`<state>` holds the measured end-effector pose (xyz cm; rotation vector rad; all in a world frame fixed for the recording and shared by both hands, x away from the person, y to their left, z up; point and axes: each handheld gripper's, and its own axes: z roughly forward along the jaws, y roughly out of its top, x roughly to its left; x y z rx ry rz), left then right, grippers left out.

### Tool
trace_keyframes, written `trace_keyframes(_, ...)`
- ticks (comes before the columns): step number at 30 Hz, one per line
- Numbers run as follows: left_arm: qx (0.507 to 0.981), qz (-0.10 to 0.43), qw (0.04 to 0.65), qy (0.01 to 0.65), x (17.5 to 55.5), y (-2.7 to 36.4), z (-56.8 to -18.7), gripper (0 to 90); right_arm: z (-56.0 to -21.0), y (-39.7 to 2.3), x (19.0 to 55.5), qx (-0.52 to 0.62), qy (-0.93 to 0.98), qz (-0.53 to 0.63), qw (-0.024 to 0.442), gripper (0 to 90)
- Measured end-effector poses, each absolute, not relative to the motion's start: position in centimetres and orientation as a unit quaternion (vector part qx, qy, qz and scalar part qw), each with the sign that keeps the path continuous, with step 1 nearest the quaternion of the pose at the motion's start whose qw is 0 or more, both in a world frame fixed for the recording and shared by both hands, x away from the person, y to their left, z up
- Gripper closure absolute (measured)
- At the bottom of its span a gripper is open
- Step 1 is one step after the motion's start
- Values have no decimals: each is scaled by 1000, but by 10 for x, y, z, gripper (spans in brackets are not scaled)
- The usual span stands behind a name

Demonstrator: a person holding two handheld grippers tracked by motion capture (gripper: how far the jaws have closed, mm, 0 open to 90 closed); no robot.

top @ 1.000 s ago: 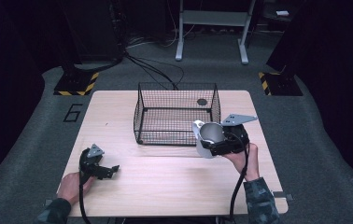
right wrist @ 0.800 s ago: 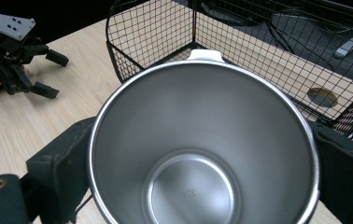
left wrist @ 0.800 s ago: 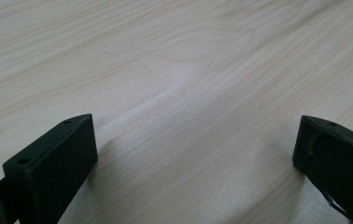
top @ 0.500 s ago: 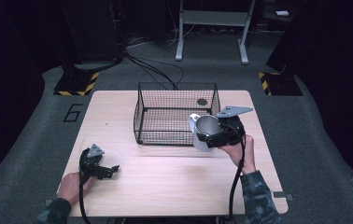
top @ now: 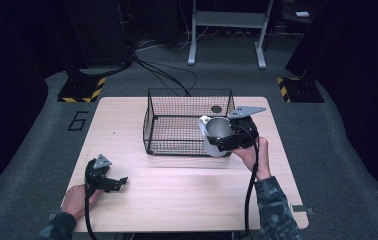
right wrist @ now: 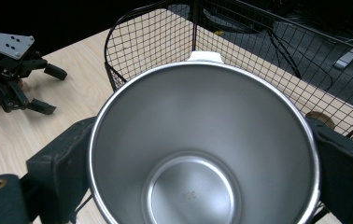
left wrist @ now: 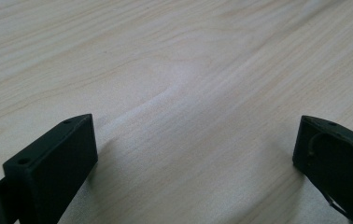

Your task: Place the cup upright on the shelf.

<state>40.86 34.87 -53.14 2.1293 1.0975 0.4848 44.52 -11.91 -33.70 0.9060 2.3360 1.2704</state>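
a light wooden table (top: 177, 195) is seen from the high view, with a black wire basket (top: 187, 122) set toward its far middle. the right gripper (top: 222, 137) is held raised at the basket's near right corner, jaws clamped on either side of a steel cup (top: 216, 134); in the right gripper view the cup (right wrist: 202, 154) is seen from above, empty, tilted, with a white handle at its far rim. a small dark round object (top: 216, 109) is noted on the basket floor, far right. the left gripper (top: 112, 181) is rested low on the table near the front left, well apart from the basket, jaws spread wide with only bare wood between them.
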Motion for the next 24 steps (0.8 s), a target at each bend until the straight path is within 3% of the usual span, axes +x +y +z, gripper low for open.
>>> trace_keyframes(24, 820, 186, 340, 422, 408, 349, -531, 0, -330, -101, 478, 313, 827, 437, 165, 57)
